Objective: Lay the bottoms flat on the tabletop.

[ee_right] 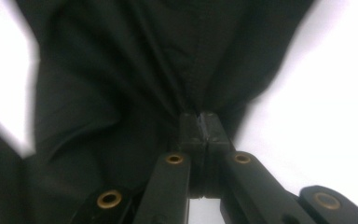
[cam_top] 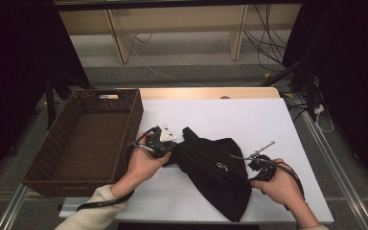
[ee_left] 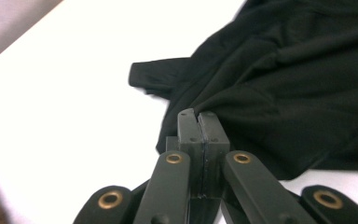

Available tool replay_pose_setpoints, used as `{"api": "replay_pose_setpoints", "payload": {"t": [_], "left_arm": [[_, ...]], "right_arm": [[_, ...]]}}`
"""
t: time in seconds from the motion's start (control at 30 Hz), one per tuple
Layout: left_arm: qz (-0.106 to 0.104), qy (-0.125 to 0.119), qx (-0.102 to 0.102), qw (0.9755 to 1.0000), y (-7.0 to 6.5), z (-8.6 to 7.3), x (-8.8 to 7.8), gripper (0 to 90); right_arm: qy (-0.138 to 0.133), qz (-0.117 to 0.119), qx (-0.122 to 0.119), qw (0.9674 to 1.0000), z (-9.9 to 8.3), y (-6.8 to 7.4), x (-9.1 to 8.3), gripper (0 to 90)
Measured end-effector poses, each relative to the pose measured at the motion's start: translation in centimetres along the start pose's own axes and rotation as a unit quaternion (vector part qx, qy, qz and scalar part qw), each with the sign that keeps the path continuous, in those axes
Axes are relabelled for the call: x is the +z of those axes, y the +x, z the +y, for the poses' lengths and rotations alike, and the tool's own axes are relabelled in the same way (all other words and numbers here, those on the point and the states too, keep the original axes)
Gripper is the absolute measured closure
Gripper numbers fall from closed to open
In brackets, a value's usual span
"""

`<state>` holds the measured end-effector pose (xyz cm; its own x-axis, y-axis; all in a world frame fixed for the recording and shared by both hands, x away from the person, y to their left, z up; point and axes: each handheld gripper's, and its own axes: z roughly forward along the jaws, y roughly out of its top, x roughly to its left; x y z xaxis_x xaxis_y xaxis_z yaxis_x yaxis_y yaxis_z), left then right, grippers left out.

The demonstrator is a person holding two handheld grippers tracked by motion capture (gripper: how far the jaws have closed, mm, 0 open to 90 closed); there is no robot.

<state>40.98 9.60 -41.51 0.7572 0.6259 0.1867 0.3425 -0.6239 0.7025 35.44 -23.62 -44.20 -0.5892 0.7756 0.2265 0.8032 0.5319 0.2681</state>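
Note:
A black garment [cam_top: 215, 172] with a small white logo lies crumpled on the white table [cam_top: 239, 115]. My left gripper [cam_top: 174, 150] is at its left edge, held in a hand with a cream sleeve. In the left gripper view the jaws [ee_left: 198, 114] are pressed together, with a fold of the black garment [ee_left: 279, 93] pinched at their tips. My right gripper [cam_top: 247, 179] is at the garment's right side. Its jaws [ee_right: 198, 117] are shut, and the black garment [ee_right: 121, 79] gathers into tight creases at their tips.
A dark brown wicker basket [cam_top: 43, 158] stands at the table's left edge, close to my left hand. Bare white tabletop stretches behind and to the right of the garment. Wooden shelf legs and cables are on the floor beyond the table.

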Motion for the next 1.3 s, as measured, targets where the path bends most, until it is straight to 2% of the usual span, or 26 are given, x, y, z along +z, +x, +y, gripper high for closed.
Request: {"api": "replay_pose_setpoints", "payload": {"t": [0.07,0.1,0.13,0.17,0.2,0.23,0.27,0.33,0.37,0.4,0.47,0.57,0.63,0.7,0.77,0.8,0.87,1.0,1.03,1.2,1.3], "left_arm": [[0.004,0.000,0.005,1.0000,0.2,-0.1,0.0,89.2],[0.001,0.001,0.007,1.0000,0.1,-0.1,0.0,89.2],[-0.005,0.002,0.008,1.0000,0.1,-0.2,0.1,89.1],[-0.009,0.002,0.009,0.9999,0.0,-0.2,0.2,89.1],[-0.011,0.003,0.013,0.9999,-0.2,-0.2,0.2,89.1],[-0.016,0.002,0.016,0.9997,-0.4,-0.2,0.3,89.0],[-0.019,0.003,0.018,0.9996,-0.6,-0.1,0.4,89.0],[-0.024,0.004,0.023,0.9994,-0.9,-0.1,0.5,89.0],[-0.026,0.004,0.024,0.9994,-1.1,-0.1,0.6,88.9],[-0.029,0.003,0.025,0.9993,-1.2,-0.1,0.6,88.9],[-0.031,0.003,0.028,0.9991,-1.4,-0.1,0.6,88.9],[-0.036,0.004,0.029,0.9989,-1.4,-0.2,0.7,88.9],[-0.037,0.005,0.031,0.9988,-1.4,-0.3,0.7,88.9],[-0.040,0.004,0.032,0.9987,-1.5,-0.3,0.8,88.9],[-0.040,0.004,0.035,0.9986,-1.5,-0.3,0.8,88.9],[-0.041,0.004,0.036,0.9985,-1.5,-0.3,0.8,88.9],[-0.041,0.003,0.036,0.9985,-1.4,-0.2,0.7,88.9],[-0.042,0.002,0.034,0.9985,-1.2,-0.3,0.6,89.0],[-0.041,0.002,0.035,0.9985,-1.1,-0.2,0.6,89.0],[-0.039,0.000,0.032,0.9987,-0.8,-0.2,0.7,89.0],[-0.037,0.000,0.032,0.9988,-0.6,-0.3,0.9,89.0]], "right_arm": [[0.003,0.022,-0.013,0.9997,0.4,0.7,-0.2,89.0],[-0.005,0.027,-0.009,0.9996,0.6,0.9,-0.4,82.3],[-0.021,0.020,-0.009,0.9995,0.9,1.0,-0.6,71.6],[-0.052,0.010,-0.004,0.9986,1.2,0.8,-0.9,65.0],[-0.087,-0.006,-0.011,0.9961,1.6,0.4,-1.2,59.0],[-0.121,-0.028,-0.012,0.9922,2.1,0.0,-1.4,54.9],[-0.145,-0.048,-0.003,0.9883,2.6,-0.5,-1.7,54.3],[-0.185,-0.063,0.013,0.9806,3.8,-1.7,-1.8,49.5],[-0.198,-0.073,0.015,0.9773,4.4,-2.2,-1.6,47.5],[-0.203,-0.084,0.014,0.9756,5.1,-2.7,-1.4,46.8],[-0.215,-0.108,-0.003,0.9706,6.3,-3.5,-0.5,44.2],[-0.211,-0.123,-0.026,0.9693,7.8,-4.2,0.9,44.9],[-0.202,-0.125,-0.042,0.9706,8.5,-4.5,2.0,51.8],[-0.191,-0.123,-0.051,0.9725,8.7,-4.6,2.8,66.1],[-0.182,-0.113,-0.051,0.9755,8.6,-4.7,3.2,83.4],[-0.182,-0.114,-0.048,0.9754,8.5,-4.8,3.2,88.9],[-0.178,-0.117,-0.030,0.9766,8.1,-5.0,2.8,89.6],[-0.184,-0.131,0.004,0.9742,6.7,-5.9,1.3,89.9],[-0.180,-0.134,0.011,0.9743,6.3,-6.0,1.0,90.0],[-0.163,-0.170,0.056,0.9702,3.3,-6.6,-0.9,90.0],[-0.146,-0.178,0.085,0.9694,1.2,-6.8,-1.9,90.0]]}}
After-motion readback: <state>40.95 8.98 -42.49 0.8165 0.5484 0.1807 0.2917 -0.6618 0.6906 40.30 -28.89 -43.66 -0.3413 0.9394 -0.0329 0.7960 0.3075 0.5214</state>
